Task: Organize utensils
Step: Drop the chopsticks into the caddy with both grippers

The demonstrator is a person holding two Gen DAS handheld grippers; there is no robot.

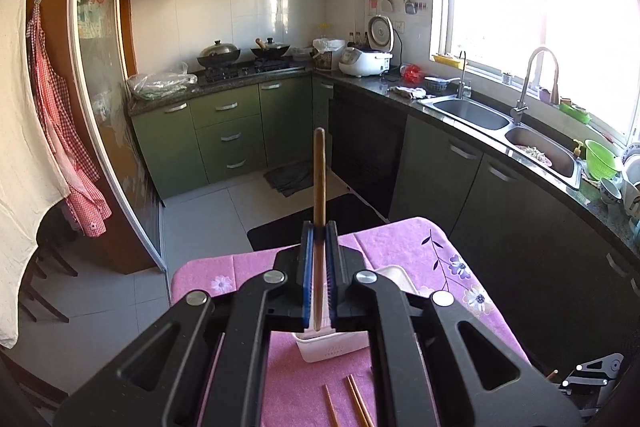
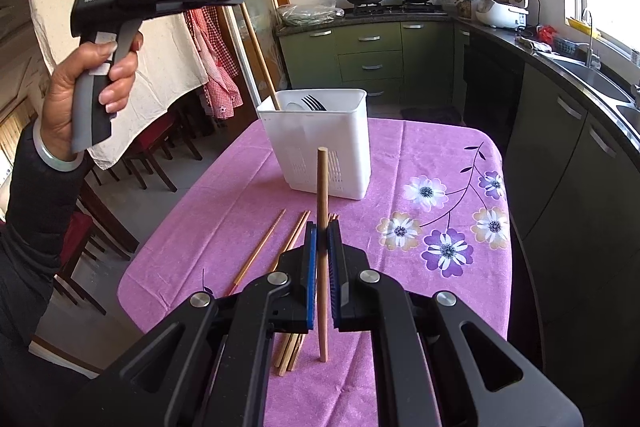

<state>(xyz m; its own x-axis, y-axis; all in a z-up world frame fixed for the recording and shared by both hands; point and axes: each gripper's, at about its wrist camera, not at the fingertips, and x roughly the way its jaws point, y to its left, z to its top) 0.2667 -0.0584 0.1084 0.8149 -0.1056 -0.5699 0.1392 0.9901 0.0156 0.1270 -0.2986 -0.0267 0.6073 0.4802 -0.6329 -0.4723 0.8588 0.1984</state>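
1. We hold one long brown wooden chopstick [image 1: 319, 187] in our left gripper [image 1: 319, 239]. Its fingers are squeezed nearly together on the stick, which points up the middle of the left view.
2. Our right gripper [image 2: 322, 239] pinches another light wooden chopstick [image 2: 322, 259] the same way. This stick stands almost straight up in the middle of the right view.
3. We think we are at the step of dropping sticks into the tall white plastic utensil box [image 2: 320, 143]. The box stands on the pink flowery cloth surface [image 2: 440, 163], above the middle of the right view.
4. Next, we think the left stick must go down into the box, and then those fingers must open.
5. The right view shows a dark metal fork [image 2: 314, 103] inside the box, and the left stick's tip dipping into its upper left corner. The left view cannot see inside the box.
6. The right view also shows a bunch of loose wooden chopsticks [image 2: 260, 251] lying on the cloth, partly under our right gripper. The left view shows only a few tips at its bottom edge.
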